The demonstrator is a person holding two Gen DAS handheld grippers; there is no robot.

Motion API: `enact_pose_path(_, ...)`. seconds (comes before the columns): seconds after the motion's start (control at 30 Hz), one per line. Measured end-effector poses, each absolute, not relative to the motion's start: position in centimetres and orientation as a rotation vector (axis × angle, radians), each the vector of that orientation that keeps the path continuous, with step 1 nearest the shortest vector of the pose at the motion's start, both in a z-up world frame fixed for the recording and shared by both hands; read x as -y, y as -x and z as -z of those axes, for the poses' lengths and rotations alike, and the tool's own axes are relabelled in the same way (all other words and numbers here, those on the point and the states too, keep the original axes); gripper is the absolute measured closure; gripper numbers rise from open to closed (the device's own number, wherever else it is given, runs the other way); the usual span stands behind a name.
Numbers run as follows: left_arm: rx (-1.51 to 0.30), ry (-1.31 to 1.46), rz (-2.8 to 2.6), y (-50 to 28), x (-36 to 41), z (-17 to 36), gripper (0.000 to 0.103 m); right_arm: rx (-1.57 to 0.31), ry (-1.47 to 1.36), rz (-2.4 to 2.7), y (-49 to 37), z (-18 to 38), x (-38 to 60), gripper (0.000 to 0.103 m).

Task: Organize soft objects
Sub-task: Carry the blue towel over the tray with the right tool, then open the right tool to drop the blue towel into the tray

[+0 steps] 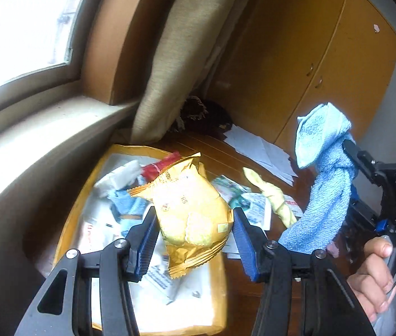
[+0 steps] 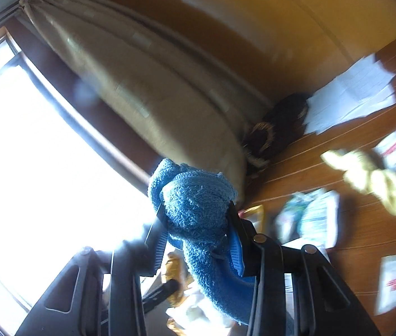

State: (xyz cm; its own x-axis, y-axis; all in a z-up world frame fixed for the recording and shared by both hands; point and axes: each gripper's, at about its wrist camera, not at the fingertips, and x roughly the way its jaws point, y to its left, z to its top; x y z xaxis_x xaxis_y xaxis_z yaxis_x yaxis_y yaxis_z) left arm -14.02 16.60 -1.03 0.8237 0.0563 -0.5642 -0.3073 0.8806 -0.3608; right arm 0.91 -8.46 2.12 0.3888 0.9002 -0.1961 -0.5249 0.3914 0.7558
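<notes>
A crinkled golden snack bag [image 1: 191, 210] was clamped in the left claw [image 1: 193, 240] above the tray [image 1: 66, 224]; a twisted blue towel [image 2: 198, 212] was pinched by the right claw [image 2: 198, 240].

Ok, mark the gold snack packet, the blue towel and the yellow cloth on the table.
gold snack packet [image 1: 192, 210]: left wrist view, middle of its front face.
blue towel [image 2: 198, 204]: right wrist view, bunched part between the fingers.
yellow cloth [image 1: 274, 196]: left wrist view, middle of the twisted strip.
</notes>
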Motion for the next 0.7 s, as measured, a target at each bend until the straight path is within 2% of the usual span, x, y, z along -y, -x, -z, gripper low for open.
enact_pose_path(0.17, -0.607, 0.404, -0.284, 14.3, -19.0, 2.4, 0.048, -0.769, -0.657, -1.075, -1.3, -1.4, 2.0, 0.066)
enact_pose_path(0.47, -0.747, 0.209, -0.206, 14.9, -16.9, 4.8, 0.047, -0.983, -0.477, -0.941, -3.2, 6.3, -5.1, 0.065)
enact_pose_path(0.6, -0.864, 0.145, -0.159, 13.9, -15.9, 7.1, 0.044, -0.973, -0.337, -0.923, -2.9, 7.3, -6.6, 0.063)
enact_pose_path(0.7, -0.894, 0.122, -0.180, 13.5, -15.6, 8.3, 0.036, -0.968, -0.305, -0.951, -2.5, 7.6, -7.0, 0.061)
